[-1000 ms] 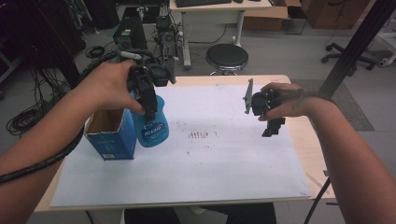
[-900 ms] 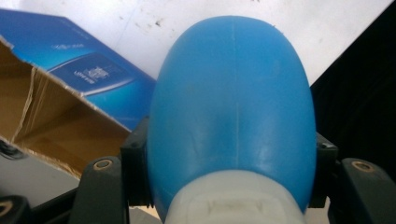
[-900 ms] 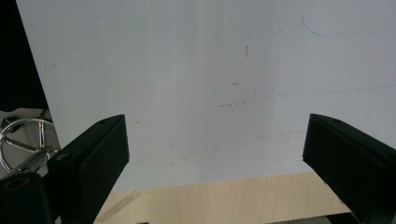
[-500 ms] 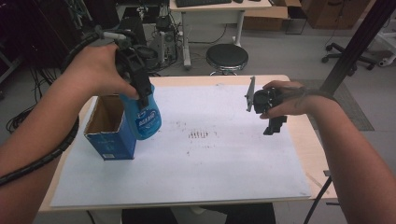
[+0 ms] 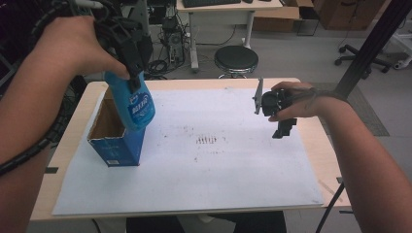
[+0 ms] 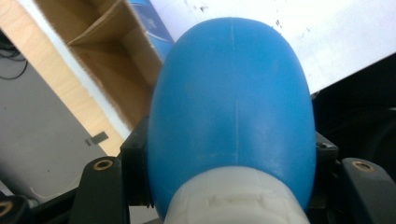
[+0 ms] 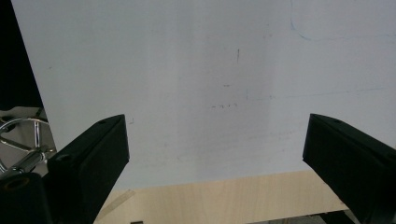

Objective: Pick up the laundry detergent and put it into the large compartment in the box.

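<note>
**Blue bottle lifted clear and hanging over the open box**

The blue bottle sits right between the left gripper's jaws, which are closed on it just below its white cap; in the left gripper view the black jaws press against both sides of the bottle, and its rounded body bulges away from them toward the desk. A second ago the bottle stood lower, beside the blue cardboard box and close to the desk; half a second ago it was partly raised. Now it hangs well above the desk, bottom end down, tilted slightly, with its base at the box's near rim. Beyond the jaws in the left gripper view the brown inside of the box lies open, off to one side of the bottle rather than straight under it.

I judge from this that the lift is done and the carry over the opening is almost done; what remains is to shift the bottle a little farther over the cavity and lower it in.

Farther off, the right gripper hangs above the white sheet much where it was. Its jaws stand wide apart with nothing between them, only the sheet and the desk's wooden edge beyond.
</note>
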{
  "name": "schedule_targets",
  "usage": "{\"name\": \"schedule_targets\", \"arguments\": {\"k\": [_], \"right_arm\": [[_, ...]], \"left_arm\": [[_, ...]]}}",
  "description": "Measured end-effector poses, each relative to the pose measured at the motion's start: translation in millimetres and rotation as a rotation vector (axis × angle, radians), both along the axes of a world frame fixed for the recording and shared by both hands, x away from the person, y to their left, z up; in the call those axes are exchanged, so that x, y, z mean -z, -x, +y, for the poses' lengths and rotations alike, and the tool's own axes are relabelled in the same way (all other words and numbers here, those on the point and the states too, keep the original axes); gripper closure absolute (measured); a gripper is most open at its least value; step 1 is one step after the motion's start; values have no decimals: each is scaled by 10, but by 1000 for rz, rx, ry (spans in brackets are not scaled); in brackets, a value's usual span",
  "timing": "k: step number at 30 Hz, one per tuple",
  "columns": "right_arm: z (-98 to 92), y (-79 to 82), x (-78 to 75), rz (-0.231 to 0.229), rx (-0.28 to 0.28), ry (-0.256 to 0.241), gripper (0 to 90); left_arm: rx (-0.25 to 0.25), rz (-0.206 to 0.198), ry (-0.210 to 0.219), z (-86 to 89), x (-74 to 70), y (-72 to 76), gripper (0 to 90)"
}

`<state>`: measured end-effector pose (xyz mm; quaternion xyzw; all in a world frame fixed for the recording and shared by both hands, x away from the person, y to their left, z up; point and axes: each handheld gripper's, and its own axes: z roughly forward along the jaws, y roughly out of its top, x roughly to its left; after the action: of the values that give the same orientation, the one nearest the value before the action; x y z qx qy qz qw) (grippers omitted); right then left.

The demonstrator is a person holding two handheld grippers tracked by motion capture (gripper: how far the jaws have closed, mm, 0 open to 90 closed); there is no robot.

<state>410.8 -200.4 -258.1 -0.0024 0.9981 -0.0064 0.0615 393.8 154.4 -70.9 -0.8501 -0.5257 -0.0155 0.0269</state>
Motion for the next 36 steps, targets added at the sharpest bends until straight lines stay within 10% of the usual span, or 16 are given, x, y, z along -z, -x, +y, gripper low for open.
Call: {"name": "schedule_targets", "arguments": {"k": [18,36], "right_arm": [[55,-35,-7,-2,-11,-2,69],[36,-34,-1,-5,-15,-11,69]], "left_arm": [[-215,-65,-36,358,-294,-175,383],[-400,-104,-28,653,-259,-350,383]]}}
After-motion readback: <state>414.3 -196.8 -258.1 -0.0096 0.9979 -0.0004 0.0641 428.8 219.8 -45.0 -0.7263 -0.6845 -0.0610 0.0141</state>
